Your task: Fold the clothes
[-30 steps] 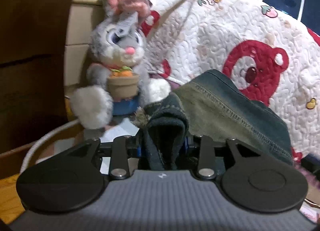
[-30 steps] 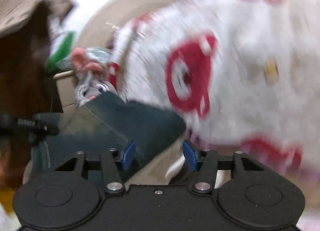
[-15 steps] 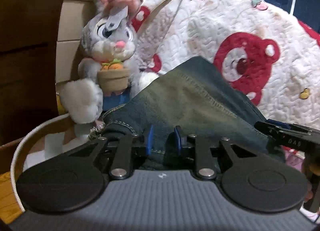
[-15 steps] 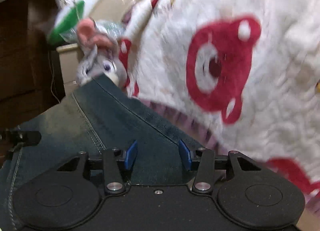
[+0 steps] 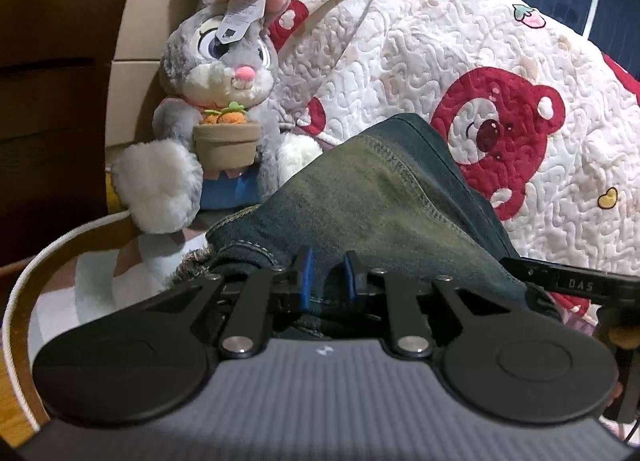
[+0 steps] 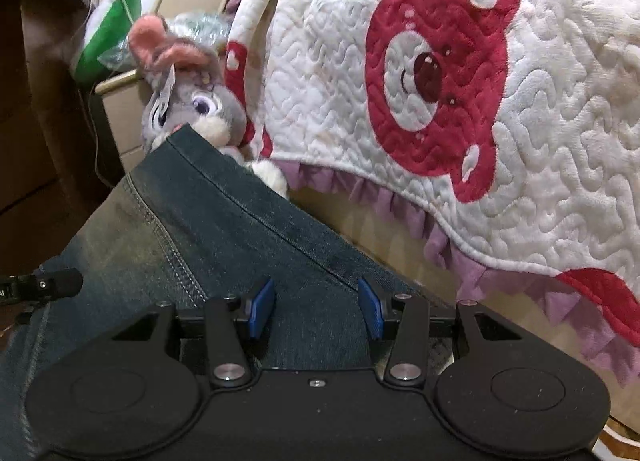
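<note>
A pair of dark blue jeans (image 5: 380, 201) rises like a tent in front of both grippers, its seam running up to a peak. My left gripper (image 5: 327, 279) is closing, and its blue pads pinch a bunched fold near the hem. My right gripper (image 6: 315, 309) stands open over the jeans (image 6: 224, 221); smooth denim lies between its pads and spreads past the left one. One black finger of the right gripper (image 5: 560, 281) shows at the jeans' right edge in the left wrist view. A black part of the left gripper (image 6: 40, 285) shows at the far left.
A grey plush rabbit (image 5: 224, 73) holding a carrot pot sits behind the jeans. A white quilt with red bears (image 6: 520, 101) drapes down on the right. Dark wooden furniture (image 5: 52, 81) and a cardboard box (image 5: 136, 61) stand on the left.
The left jaws have narrowed on the denim, which went from a thick dark bunch to a spread, tent-like sheet. The right gripper swung over the jeans and has steadied.
</note>
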Demonstrator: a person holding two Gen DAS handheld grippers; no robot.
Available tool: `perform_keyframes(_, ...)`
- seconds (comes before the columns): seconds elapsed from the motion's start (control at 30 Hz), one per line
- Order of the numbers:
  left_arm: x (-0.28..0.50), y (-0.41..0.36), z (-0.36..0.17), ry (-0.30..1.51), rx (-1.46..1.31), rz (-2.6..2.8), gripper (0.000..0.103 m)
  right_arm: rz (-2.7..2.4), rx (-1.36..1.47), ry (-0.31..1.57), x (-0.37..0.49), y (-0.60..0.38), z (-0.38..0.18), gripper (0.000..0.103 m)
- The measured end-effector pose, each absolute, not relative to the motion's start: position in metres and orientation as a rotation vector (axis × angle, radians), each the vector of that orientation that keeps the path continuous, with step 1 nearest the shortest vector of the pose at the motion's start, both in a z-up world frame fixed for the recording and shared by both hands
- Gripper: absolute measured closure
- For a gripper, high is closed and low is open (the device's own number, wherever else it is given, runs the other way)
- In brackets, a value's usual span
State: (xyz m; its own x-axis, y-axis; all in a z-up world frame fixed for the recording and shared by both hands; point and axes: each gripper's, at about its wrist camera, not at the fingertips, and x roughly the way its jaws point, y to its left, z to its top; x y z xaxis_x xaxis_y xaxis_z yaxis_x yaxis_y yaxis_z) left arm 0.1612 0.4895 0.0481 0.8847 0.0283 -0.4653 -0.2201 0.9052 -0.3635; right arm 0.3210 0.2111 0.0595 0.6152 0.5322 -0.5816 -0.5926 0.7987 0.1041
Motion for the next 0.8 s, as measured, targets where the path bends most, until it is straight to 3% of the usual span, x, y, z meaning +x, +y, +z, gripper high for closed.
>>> perform_keyframes(0.03, 0.156, 0.489, 0.052, 0.475, -0.44, 0.144, 0.086, 0.649, -0.145, 0.652, 0.32, 0.212, 0.066, 0.05)
perform_keyframes(0.07, 0.15, 0.488, 0.056, 0.478, -0.45, 0.158, 0.085, 0.65, -0.188, 0.668, 0.318, 0.213, 0.073, 0.041)
perform_keyframes(0.1, 0.143, 0.482, 0.061, 0.48, -0.437, 0.174, 0.078, 0.632, -0.22, 0.681, 0.315, 0.211, 0.08, 0.026)
perform_keyframes(0.13, 0.137, 0.476, 0.067, 0.483, -0.419, 0.19, 0.071, 0.607, -0.247, 0.693, 0.311, 0.208, 0.088, 0.023)
perform_keyframes(0.2, 0.125, 0.457, 0.075, 0.505, -0.332, 0.241, 0.017, 0.565, -0.311, 0.725, 0.301, 0.2, 0.102, 0.021)
perform_keyframes(0.43, 0.091, 0.383, 0.076, 0.593, -0.218, 0.259, 0.015, 0.594, -0.599, 0.77, 0.215, 0.137, 0.114, 0.021)
perform_keyframes(0.57, 0.069, 0.337, 0.079, 0.621, -0.189, 0.353, 0.013, 0.674, -0.513, 0.7, 0.165, 0.094, 0.105, 0.021)
perform_keyframes(0.67, 0.046, 0.3, 0.076, 0.627, -0.115, 0.357, 0.0, 0.693, -0.44, 0.653, 0.141, 0.073, 0.087, 0.021)
perform_keyframes(0.8, 0.025, 0.252, 0.062, 0.671, -0.04, 0.374, 0.0, 0.585, -0.26, 0.667, 0.126, 0.056, 0.061, 0.021)
